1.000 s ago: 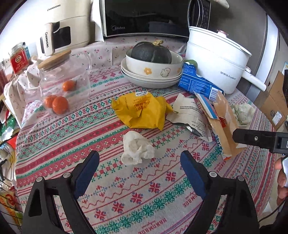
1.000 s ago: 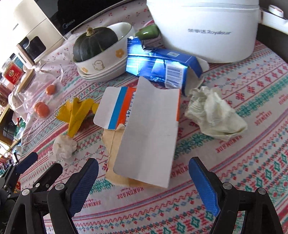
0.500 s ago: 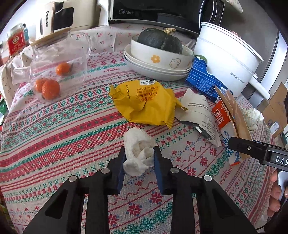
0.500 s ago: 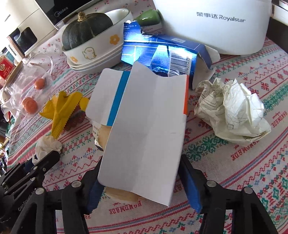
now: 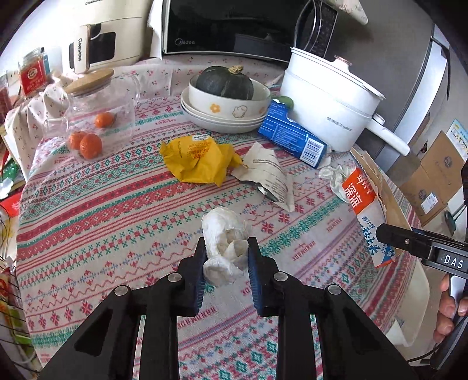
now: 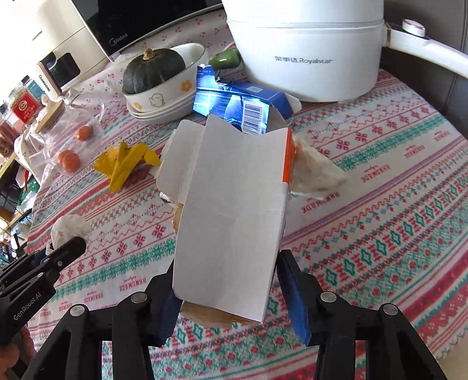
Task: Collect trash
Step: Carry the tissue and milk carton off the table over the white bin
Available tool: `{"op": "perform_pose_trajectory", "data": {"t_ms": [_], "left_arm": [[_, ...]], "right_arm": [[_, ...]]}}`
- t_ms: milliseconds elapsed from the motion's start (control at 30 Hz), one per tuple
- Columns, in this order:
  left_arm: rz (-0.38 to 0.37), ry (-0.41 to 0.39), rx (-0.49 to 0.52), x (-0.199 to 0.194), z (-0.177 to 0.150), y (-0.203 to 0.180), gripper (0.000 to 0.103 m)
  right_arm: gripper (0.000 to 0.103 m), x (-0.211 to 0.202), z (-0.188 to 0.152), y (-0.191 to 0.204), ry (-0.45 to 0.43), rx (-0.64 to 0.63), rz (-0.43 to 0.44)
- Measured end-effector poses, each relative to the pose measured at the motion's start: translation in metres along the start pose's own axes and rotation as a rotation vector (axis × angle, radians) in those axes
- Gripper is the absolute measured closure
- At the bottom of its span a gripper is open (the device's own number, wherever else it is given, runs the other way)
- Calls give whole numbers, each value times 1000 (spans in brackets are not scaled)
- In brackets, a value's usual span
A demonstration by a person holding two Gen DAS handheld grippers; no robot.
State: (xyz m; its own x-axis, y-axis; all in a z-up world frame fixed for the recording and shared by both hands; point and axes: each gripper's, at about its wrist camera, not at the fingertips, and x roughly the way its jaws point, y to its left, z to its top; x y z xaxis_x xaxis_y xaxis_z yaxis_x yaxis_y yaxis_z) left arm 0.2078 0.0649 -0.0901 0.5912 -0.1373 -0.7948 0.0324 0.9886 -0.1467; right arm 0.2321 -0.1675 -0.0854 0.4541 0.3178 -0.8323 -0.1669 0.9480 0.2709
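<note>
My left gripper (image 5: pixel 225 263) is shut on a crumpled white tissue wad (image 5: pixel 223 233), held just above the patterned tablecloth (image 5: pixel 117 222). To its right, the right gripper (image 6: pixel 231 292) has a flattened white and orange carton (image 6: pixel 234 204) between its jaws. They are closing and the pads press its sides. The carton is tilted up off the cloth, with brown paper under it. Still on the cloth lie a yellow wrapper (image 5: pixel 199 159), a white pouch (image 5: pixel 269 175), a blue carton (image 5: pixel 292 137) and a crumpled paper ball (image 6: pixel 316 172).
Stacked bowls (image 5: pixel 225 111) holding a dark squash, a white electric pot (image 5: pixel 327 108) and a glass jar of oranges (image 5: pixel 96 117) stand at the back. A microwave (image 5: pixel 228 26) is behind them. Cardboard boxes (image 5: pixel 433 175) sit past the table's right edge.
Both grippers went from wide open to closed. The left took hold of the tissue wad and the right took the carton, and both have risen a little with them.
</note>
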Motion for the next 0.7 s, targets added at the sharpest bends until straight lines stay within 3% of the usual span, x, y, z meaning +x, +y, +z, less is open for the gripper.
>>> {"op": "perform_pose_trajectory", "data": {"t_ms": [400, 700], "left_arm": [[-90, -1, 56, -55, -43, -58, 76], [-199, 11, 110, -71, -72, -95, 76]], "right_arm": [[50, -63, -42, -27, -16, 25, -16], [49, -92, -76, -61, 11, 38, -25]]}}
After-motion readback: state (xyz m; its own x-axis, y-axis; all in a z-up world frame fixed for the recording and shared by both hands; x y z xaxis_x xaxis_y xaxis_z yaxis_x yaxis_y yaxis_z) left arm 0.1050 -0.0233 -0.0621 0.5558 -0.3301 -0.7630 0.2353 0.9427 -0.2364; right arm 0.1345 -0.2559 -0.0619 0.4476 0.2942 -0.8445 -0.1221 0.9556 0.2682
